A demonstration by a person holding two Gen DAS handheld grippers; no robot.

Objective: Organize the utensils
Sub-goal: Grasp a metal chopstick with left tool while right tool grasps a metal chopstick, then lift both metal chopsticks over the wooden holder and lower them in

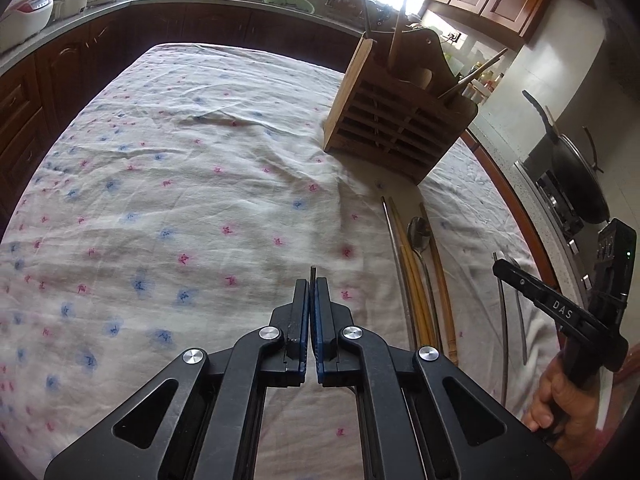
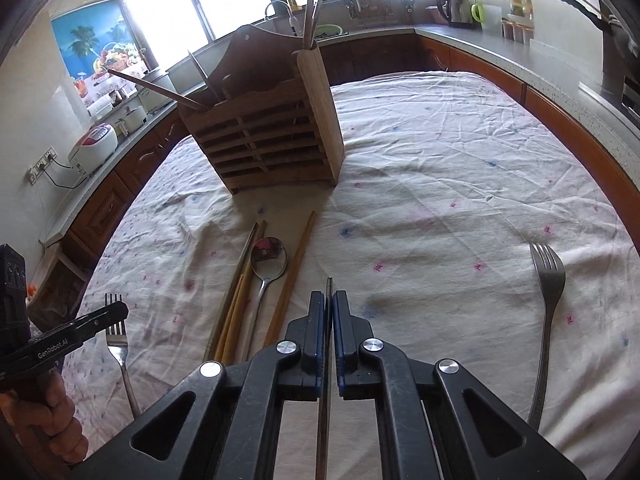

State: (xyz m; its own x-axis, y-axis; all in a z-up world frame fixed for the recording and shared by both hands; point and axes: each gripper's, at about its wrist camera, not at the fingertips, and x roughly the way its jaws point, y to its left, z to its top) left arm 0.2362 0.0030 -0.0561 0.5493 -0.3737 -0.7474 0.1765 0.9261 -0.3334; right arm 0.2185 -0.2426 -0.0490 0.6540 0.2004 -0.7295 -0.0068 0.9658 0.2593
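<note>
Left wrist camera rode low over the tablecloth [image 1: 180, 160], faced the wooden utensil holder [image 1: 396, 124] from its left, right wrist camera looked straight at it [image 2: 272, 136], both shared the spoon [image 2: 269, 258].

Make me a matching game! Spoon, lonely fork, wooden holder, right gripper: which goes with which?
1 spoon
2 fork
3 wooden utensil holder
4 right gripper

A standing up, sticks poking out
B shut on a thin metal stick
C lying between chopsticks
D alone on the tablecloth, far right

Pairs: 1-C, 2-D, 3-A, 4-B
</note>
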